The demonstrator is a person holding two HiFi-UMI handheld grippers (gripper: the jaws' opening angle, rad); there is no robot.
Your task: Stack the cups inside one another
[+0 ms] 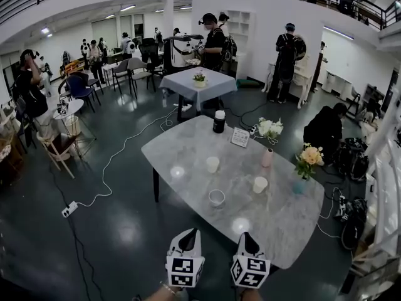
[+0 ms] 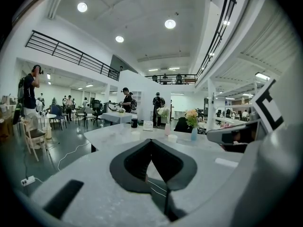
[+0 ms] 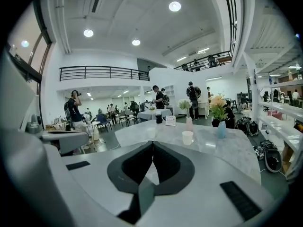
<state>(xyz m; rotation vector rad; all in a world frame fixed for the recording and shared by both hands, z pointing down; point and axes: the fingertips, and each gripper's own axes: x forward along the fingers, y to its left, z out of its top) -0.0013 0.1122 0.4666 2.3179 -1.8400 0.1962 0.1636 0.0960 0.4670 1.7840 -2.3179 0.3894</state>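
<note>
Left gripper (image 1: 190,234) and right gripper (image 1: 245,237) side by side at the bottom of the head view, close to the near edge of the table (image 1: 188,144), pointing across it. Both with jaws pressed together, tip against tip, nothing pinched; plain in each gripper view.

Three cups on the table, all upright, all apart, none nested:
- Near cup (image 1: 217,197) closest to the grippers, ahead of the gap between them.
- Right cup (image 1: 260,184) a little beyond it, near the blue vase (image 1: 300,184) of yellow flowers.
- Far cup (image 1: 213,164) farther in, around mid-table.

Behind the cups, toward the far edge: pink vase (image 1: 267,157), card (image 1: 240,137), black jar (image 1: 218,121), white flowers (image 1: 270,128). Past that, a small table (image 1: 182,80) under a white cloth, with a potted plant (image 1: 200,78) on top.
</note>
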